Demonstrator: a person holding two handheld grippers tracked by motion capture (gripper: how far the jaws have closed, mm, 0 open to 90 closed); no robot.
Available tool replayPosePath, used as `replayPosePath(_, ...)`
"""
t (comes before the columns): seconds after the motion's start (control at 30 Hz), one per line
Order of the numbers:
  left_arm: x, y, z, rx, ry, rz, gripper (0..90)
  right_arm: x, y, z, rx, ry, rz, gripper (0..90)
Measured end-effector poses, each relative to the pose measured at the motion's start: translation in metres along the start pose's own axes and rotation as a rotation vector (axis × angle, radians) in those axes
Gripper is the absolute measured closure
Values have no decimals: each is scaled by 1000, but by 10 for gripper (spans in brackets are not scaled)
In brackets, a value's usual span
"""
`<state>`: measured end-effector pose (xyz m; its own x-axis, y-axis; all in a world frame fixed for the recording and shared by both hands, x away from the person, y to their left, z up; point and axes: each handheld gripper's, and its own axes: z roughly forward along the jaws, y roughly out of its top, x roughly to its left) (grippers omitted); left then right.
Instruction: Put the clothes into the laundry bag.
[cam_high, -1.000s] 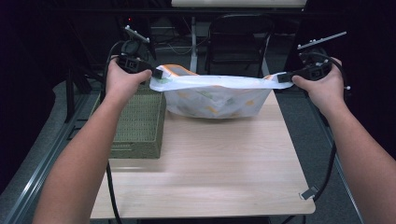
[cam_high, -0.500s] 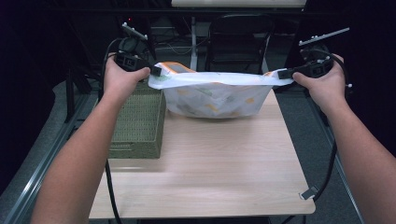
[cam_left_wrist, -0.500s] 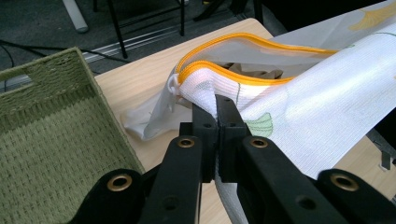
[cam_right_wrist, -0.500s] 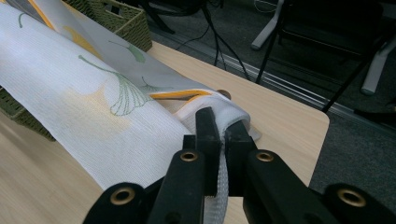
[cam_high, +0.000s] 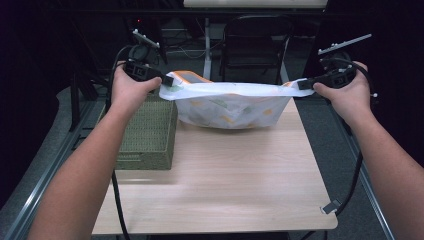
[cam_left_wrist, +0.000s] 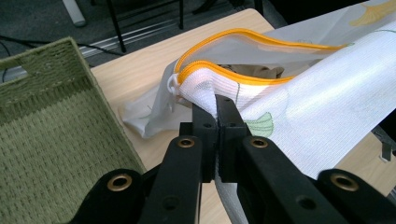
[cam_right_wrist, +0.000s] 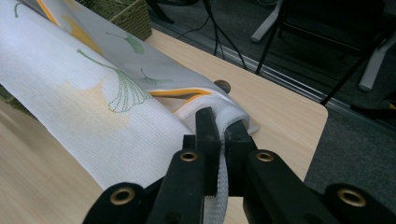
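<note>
Dark room behind, light wood table (cam_high: 225, 175) up front. Mesh bag (cam_high: 232, 105) stretched taut over the far half, toward 12 o'clock, lifted at both ends. Left gripper (cam_left_wrist: 217, 105) clamped tight on the corner by the orange zipper (cam_left_wrist: 224, 72); right gripper (cam_right_wrist: 218, 122) pinching the opposite corner. Something brownish inside, too hidden to make out. Green woven basket (cam_high: 147, 132) at 9 o'clock, partly under the bag. No readable writing, just leaf prints.
</note>
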<state>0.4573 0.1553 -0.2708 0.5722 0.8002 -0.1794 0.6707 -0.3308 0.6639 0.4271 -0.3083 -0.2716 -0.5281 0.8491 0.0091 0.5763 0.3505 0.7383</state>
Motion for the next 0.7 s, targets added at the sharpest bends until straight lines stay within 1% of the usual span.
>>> replayPosePath(0.17,-2,-6,0,15,-3,4,889,3,-4,0,7,5,-4,874)
replayPosePath(0.27,-4,-14,-2,24,-12,11,889,5,-9,-1,13,13,-8,873)
replayPosePath(0.33,-5,-18,-2,31,-10,21,889,7,-12,-2,15,16,-13,872)
replayPosePath(0.47,-7,-28,-2,40,-21,24,889,12,-18,-3,22,27,-23,871)
replayPosePath(0.5,-8,-31,-2,45,-24,31,889,14,-20,-3,22,23,-28,871)
replayPosePath(0.53,-8,-31,-2,45,-24,31,889,14,-22,-2,27,27,-30,870)
replayPosePath(0.6,-8,-38,-1,52,-31,33,889,17,-26,-1,31,32,-33,869)
replayPosePath(0.63,-9,-40,0,56,-32,33,889,17,-27,-1,40,35,-36,869)
replayPosePath(0.7,-9,-42,0,58,-36,34,889,19,-31,-1,39,40,-38,869)
